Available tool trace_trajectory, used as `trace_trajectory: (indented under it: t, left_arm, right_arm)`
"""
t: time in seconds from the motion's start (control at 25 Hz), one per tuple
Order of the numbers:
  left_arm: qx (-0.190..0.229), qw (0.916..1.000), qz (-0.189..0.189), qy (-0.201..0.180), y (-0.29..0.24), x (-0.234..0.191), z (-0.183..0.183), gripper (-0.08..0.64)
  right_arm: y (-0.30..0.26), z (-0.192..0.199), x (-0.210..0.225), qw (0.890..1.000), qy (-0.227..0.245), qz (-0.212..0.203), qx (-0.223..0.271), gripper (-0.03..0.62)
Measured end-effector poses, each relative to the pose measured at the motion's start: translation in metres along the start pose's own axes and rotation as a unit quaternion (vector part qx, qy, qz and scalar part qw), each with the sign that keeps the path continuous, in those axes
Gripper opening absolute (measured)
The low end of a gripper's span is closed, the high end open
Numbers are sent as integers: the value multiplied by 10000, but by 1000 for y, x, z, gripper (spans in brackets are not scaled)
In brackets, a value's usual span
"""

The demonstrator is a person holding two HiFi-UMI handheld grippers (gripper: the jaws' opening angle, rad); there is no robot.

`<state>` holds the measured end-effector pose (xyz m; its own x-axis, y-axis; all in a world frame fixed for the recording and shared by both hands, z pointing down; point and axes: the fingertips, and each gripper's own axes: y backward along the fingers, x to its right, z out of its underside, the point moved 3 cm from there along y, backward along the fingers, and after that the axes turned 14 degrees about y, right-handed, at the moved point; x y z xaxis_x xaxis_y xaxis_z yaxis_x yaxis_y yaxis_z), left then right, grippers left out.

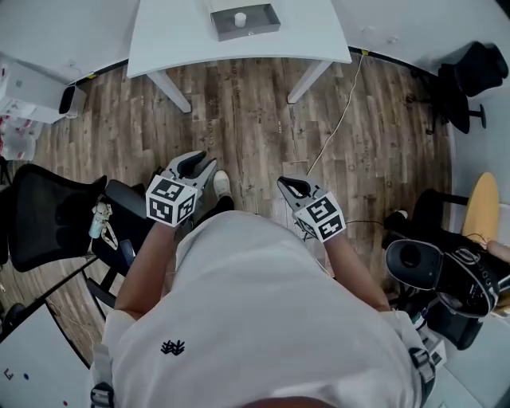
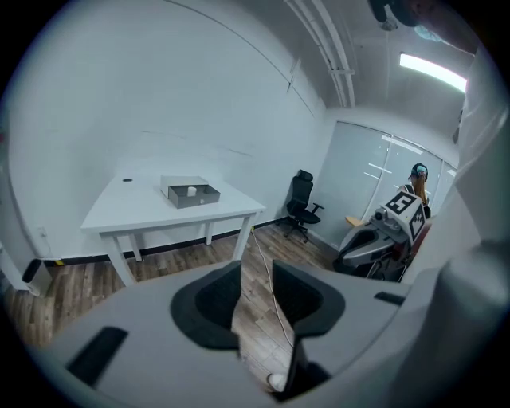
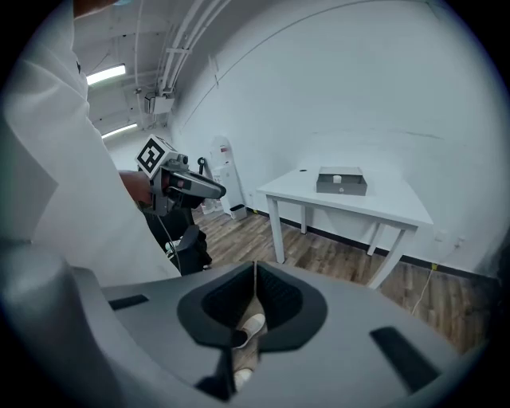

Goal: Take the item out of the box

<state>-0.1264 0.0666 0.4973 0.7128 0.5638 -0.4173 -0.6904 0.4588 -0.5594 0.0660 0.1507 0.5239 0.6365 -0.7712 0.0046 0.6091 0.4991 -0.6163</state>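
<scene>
A shallow grey box (image 1: 245, 21) rests on the white table (image 1: 175, 32) far ahead of me, with a small white item (image 1: 240, 19) inside it. Both grippers hang at waist height over the wooden floor, well short of the table. My left gripper (image 1: 201, 162) is open, with a narrow empty gap between its jaws (image 2: 256, 275). My right gripper (image 1: 285, 184) is shut on nothing, its pads meeting (image 3: 255, 275). The box (image 2: 190, 194) and its item (image 2: 192, 190) appear small in the left gripper view. In the right gripper view the box (image 3: 342, 181) is just as distant.
A black office chair (image 1: 48, 215) stands close at my left. A cable (image 1: 339, 119) runs across the floor from the table's right leg. Another black chair (image 1: 470, 76), a yellow seat (image 1: 482, 207) and dark equipment (image 1: 438, 275) crowd the right side.
</scene>
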Motion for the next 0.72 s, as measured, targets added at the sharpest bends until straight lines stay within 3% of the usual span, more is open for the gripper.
trace_trajectory:
  t: [0.36,0.72]
  left_arm:
    - [34,9995,175,-260,-29,-80,-70,147]
    - [98,9988,50,-469,-76,-121,-124,163]
  right_arm:
    - [-56,-58,30,9996,-142,240,-71,11]
    - [-77,-70,61,9990,-299,318,-100,11]
